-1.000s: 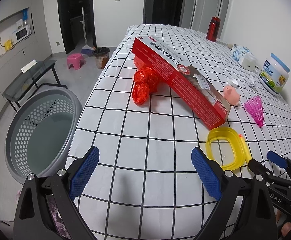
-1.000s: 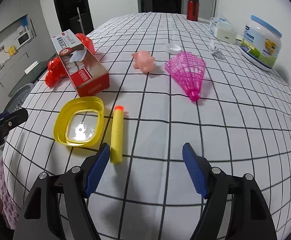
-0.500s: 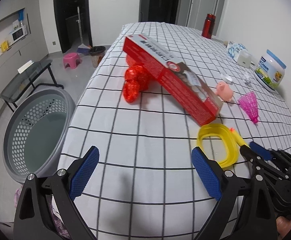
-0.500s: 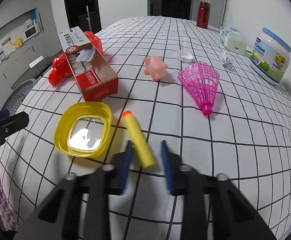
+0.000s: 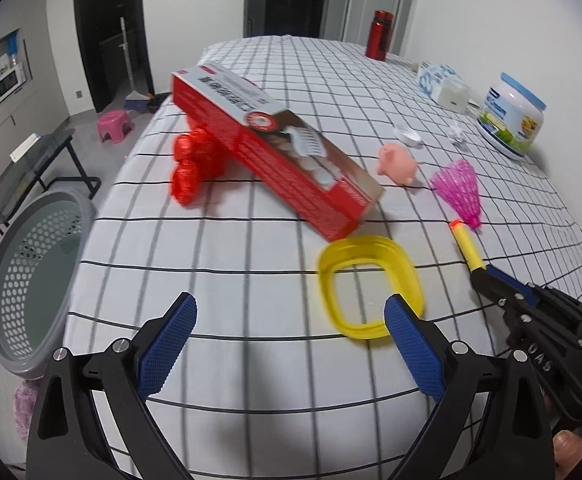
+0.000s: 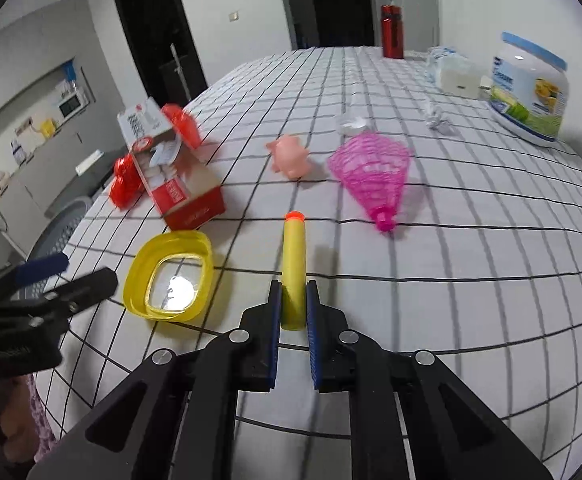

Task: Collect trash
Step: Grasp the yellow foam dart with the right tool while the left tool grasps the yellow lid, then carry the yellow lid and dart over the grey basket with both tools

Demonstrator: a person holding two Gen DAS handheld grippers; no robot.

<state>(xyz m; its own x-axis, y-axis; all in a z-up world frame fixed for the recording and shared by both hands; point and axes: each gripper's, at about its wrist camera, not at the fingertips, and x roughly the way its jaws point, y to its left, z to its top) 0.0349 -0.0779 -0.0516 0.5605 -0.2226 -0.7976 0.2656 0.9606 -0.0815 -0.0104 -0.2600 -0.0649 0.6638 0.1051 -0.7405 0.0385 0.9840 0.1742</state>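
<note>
Foam dart (image 6: 293, 276) sits pinched between the blue pads of my right hand-held gripper (image 6: 293, 300), low and centre in the right wrist view; its jaws have just been closing and now stand narrow on the dart's yellow shaft, with the orange tip pointing up the frame; in the left wrist view I see the same dart (image 5: 467, 249) at the right edge, sticking out of that hand-held gripper (image 5: 481, 274). My left hand-held gripper (image 5: 289, 334) hangs wide and holds nothing, over the checked cloth of the bench (image 5: 251, 264) at the bottom of its frame; its right pad overlaps the near rim of the yellow lid (image 5: 369, 286) in the picture, but I cannot tell whether they touch. Just beyond the lid lies the red box (image 5: 275, 152), one end propped on the crumpled red wrappers (image 5: 195, 164) in the upper left of the cloth; right of the box stand a pink pig toy (image 5: 398, 162) and a pink mesh shuttlecock (image 5: 459, 190), near each other but apart. Far right is a white tub (image 5: 511, 120) with a blue lid; at the far end, a red bottle (image 5: 379, 40). Off the bench's left edge, on the floor, a grey perforated basket (image 5: 31, 276) stands.
</note>
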